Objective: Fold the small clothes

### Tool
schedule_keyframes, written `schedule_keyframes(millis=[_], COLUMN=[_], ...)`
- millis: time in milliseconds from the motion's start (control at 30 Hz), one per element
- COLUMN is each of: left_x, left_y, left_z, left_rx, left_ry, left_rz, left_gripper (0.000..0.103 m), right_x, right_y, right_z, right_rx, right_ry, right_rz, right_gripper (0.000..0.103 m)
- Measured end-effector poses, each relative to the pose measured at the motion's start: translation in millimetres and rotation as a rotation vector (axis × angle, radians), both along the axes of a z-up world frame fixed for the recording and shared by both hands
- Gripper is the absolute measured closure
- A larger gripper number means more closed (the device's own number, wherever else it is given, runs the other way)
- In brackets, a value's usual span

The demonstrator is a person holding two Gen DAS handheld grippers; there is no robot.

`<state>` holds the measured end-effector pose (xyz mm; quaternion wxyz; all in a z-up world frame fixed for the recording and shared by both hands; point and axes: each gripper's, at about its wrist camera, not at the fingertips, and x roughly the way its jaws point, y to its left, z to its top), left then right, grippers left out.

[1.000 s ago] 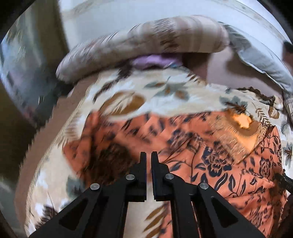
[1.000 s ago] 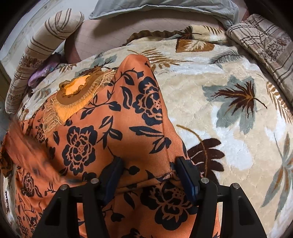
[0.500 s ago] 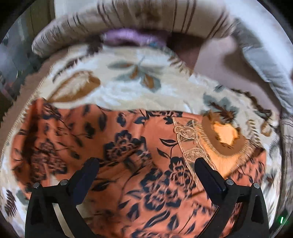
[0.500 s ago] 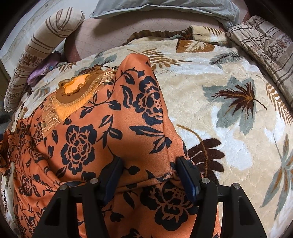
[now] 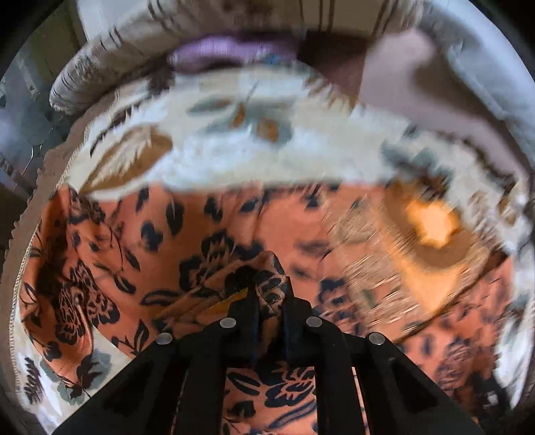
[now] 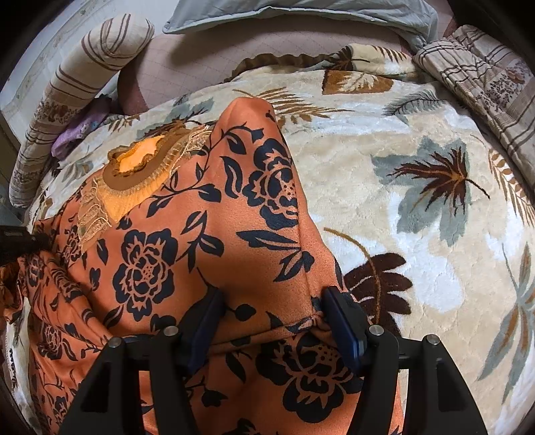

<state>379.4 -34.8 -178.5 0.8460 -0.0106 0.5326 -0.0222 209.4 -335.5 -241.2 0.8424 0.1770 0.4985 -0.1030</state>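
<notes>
An orange garment with black flowers (image 6: 200, 241) and a lace-trimmed neck opening (image 6: 140, 160) lies on a leaf-patterned blanket (image 6: 418, 200). In the blurred left wrist view my left gripper (image 5: 269, 297) has its jaws closing on a raised pinch of the orange garment (image 5: 217, 227), and the cloth is bunched tight between the fingers. My right gripper (image 6: 272, 304) stands open, tips down on the garment near its folded right edge. Cloth lies between its blue pads (image 6: 341, 321) and puckers at the right one.
A striped bolster (image 6: 83, 67) lies along the blanket's far left, with a purple cloth (image 6: 72, 134) tucked beside it. A grey pillow (image 6: 301, 16) is at the back, and a checked folded cloth (image 6: 485, 73) is at the far right. Bare blanket stretches to the garment's right.
The left gripper, shut a second ago, opened wide over the garment and has now closed on a pinch of its cloth. The right gripper has not moved.
</notes>
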Motion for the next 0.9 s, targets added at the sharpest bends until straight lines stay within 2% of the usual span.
schedule_keyframes(millis=[133, 200, 267, 333, 400, 433, 500, 600, 667, 800, 867, 900], left_x=[-9.9, -27.1, -49.9, -82.1, -107.8, -114.5, -112.8, -106.2, -117.2, -134.3, -130.2, -128.3], left_y=[-17.6, -26.5, -32.5, -29.4, -12.1, 0.9, 40.3, 106.0, 122.2, 119.8, 133.8, 140.3], left_z=[62.8, 97.3, 119.8, 125.8, 111.2, 97.0, 53.5, -14.0, -25.4, -8.3, -0.6, 1.2], left_rx=[-0.056, -0.079, -0.081, -0.072, 0.004, 0.046, 0.101, 0.085, 0.070, 0.104, 0.075, 0.055], left_ry=[-0.169, -0.286, -0.378, -0.455, -0.491, -0.475, -0.347, -0.098, -0.082, -0.162, -0.165, -0.160], left_rz=[-0.081, -0.170, -0.248, -0.317, -0.337, -0.319, -0.233, -0.074, -0.043, -0.066, -0.024, -0.002], left_gripper=[0.093, 0.093, 0.093, 0.092, 0.092, 0.091, 0.088, 0.085, 0.085, 0.084, 0.073, 0.063], right_x=[-1.3, -1.2, -0.9, -0.6, -0.5, -0.8, -2.1, -6.0, -9.3, -15.4, -19.2, -20.1], right_y=[0.7, 1.3, 1.6, 1.1, 0.7, 0.6, 1.3, 4.7, 9.4, 23.9, 31.0, 33.5], right_z=[0.2, 0.2, 0.1, 0.2, 0.4, 0.7, 2.4, 9.2, 16.1, 36.3, 46.5, 49.7], right_rx=[-0.004, -0.008, -0.011, -0.009, -0.007, -0.007, -0.010, 0.008, 0.021, 0.060, 0.049, 0.041], right_ry=[-0.004, -0.003, -0.001, -0.001, -0.002, -0.004, -0.009, -0.041, -0.071, -0.204, -0.267, -0.289], right_rz=[-0.005, -0.007, -0.008, -0.009, -0.009, -0.010, -0.014, -0.010, 0.001, 0.063, 0.086, 0.095], right_gripper=[0.037, 0.037, 0.037, 0.037, 0.037, 0.037, 0.037, 0.037, 0.037, 0.037, 0.037, 0.037])
